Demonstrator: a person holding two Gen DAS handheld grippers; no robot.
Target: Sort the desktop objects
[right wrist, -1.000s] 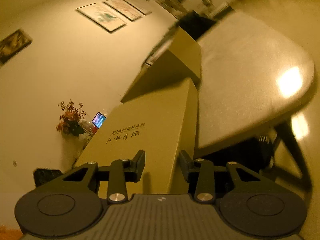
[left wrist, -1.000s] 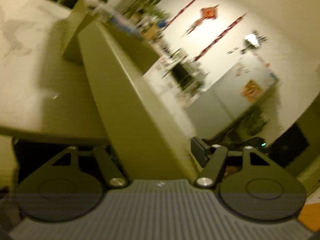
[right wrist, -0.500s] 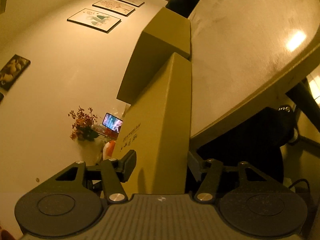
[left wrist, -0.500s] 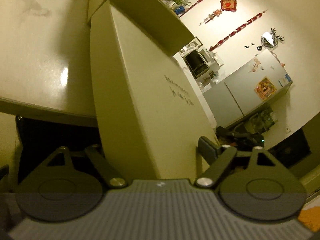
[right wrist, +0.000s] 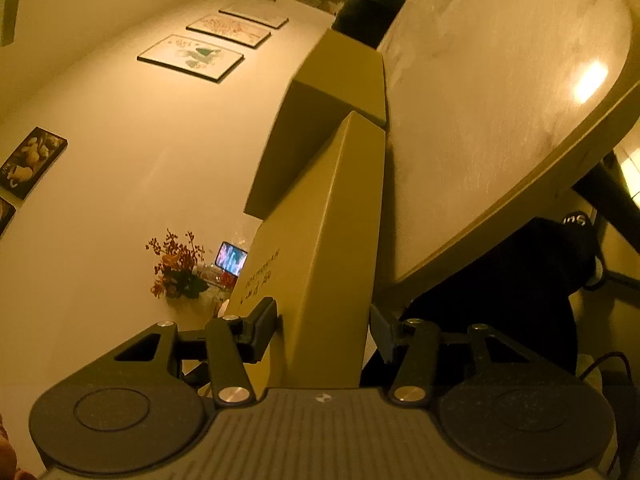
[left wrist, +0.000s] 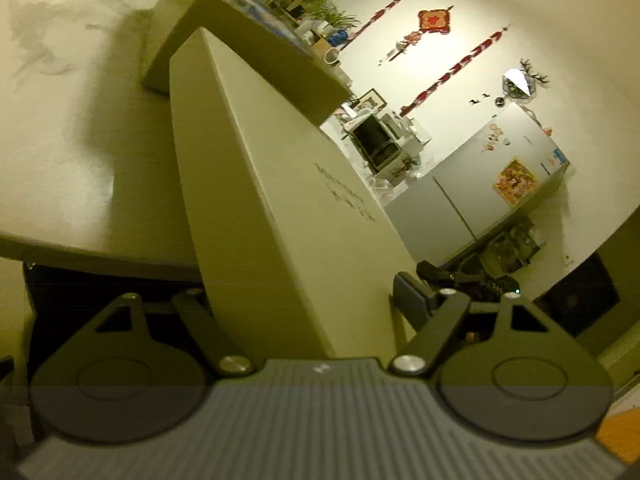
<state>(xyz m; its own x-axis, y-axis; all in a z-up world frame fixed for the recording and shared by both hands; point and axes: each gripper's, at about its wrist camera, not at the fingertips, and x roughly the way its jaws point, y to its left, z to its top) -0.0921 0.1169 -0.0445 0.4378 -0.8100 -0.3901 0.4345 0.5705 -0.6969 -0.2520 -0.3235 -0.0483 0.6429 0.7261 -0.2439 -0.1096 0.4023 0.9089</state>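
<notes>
We are carrying a flat, pale rigid cardboard box with printed lettering [left wrist: 288,200], one near end in each gripper, its far end reaching over the pale marbled table [left wrist: 60,120] toward a second box [left wrist: 248,52]. It looks stiff, light, smooth-faced; we judge thin-edge grips likely to slip. Left gripper [left wrist: 304,304] and right gripper [right wrist: 324,328] are clamping it across its thickness, fingers moderately spread.

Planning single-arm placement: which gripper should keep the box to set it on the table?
Right, likely: both fingers of the right gripper visibly flank the box. The left gripper shows one finger; the box hides the other.
</notes>
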